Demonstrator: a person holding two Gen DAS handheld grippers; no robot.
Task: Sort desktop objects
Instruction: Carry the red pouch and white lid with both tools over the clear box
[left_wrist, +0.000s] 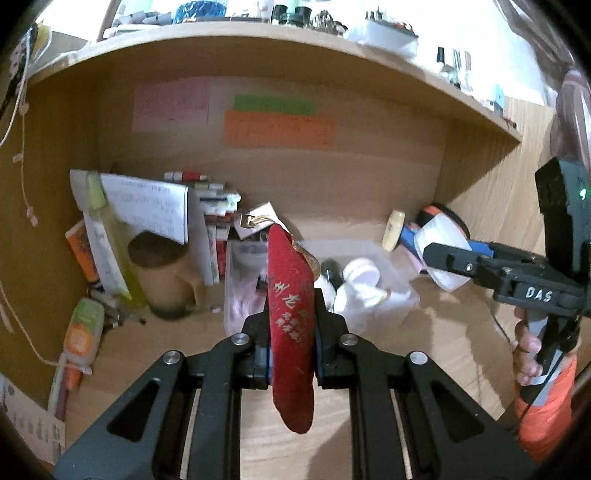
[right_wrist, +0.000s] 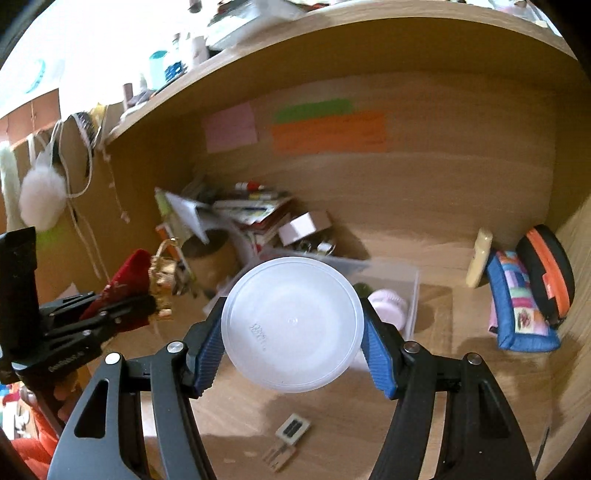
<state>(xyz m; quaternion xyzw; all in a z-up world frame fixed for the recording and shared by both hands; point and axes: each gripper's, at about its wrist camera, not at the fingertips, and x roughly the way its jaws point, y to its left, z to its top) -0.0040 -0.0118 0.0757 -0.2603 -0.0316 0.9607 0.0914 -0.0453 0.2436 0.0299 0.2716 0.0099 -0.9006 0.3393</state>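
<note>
Currently mid-sort: red pouch (left_wrist: 291, 325) clamped in left gripper (left_wrist: 291, 332), white round lid (right_wrist: 293, 323) clamped in right gripper (right_wrist: 293, 332), both held above the bench (right_wrist: 443, 406). Clear bin (right_wrist: 412, 291) just ahead already holds items. Cards (right_wrist: 286, 441) below and pencil case (right_wrist: 517, 306) to the right remain unsorted.

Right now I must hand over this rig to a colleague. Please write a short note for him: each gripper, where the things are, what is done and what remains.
Left gripper: shut on the red pouch, held above the desk.
Right gripper: shut on the white lid, also in the air.
The clear bin stands mid-desk behind both, with a pink item inside.
Books and the mug crowd the left corner; the pencil case lies at the right.
Done: both items are picked up. Left: place the pouch and lid, then sort the small cards on the desk front.
</note>
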